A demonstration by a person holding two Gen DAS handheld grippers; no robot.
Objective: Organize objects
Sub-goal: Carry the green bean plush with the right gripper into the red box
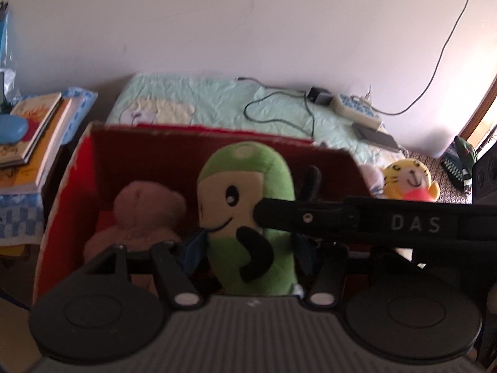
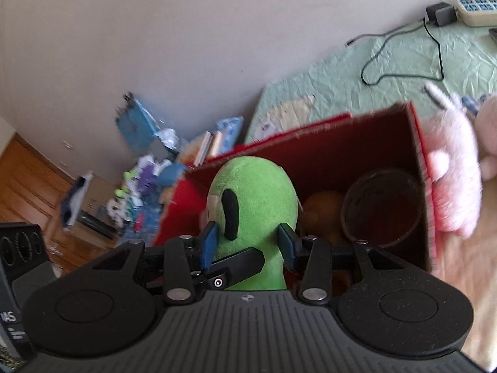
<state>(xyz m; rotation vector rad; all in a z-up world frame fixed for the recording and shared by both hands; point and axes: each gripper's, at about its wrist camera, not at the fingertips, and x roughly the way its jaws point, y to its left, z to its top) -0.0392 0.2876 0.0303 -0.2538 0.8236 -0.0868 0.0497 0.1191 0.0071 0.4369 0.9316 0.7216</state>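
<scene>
Step in hand: carrying the green plush toy (image 1: pixel 248 217) to the red cardboard box (image 1: pixel 71 168), judged from how it hangs at the box opening
Left gripper (image 1: pixel 248 248): its blue pads press on the toy's lower body from both sides
Right gripper (image 2: pixel 247 242): jaws partly closed, pads against the toy's neck, holding it too
Toy's place: upright, above the near edge of the box, not yet resting inside
Box contents: a pink plush bear (image 1: pixel 139 214) on the left, a dark round container (image 2: pixel 382 208) on the right
Nearby: yellow tiger plush (image 1: pixel 407 180) on the bed beyond the box
Next move: lower into the gap between bear and container, then open both grips
</scene>
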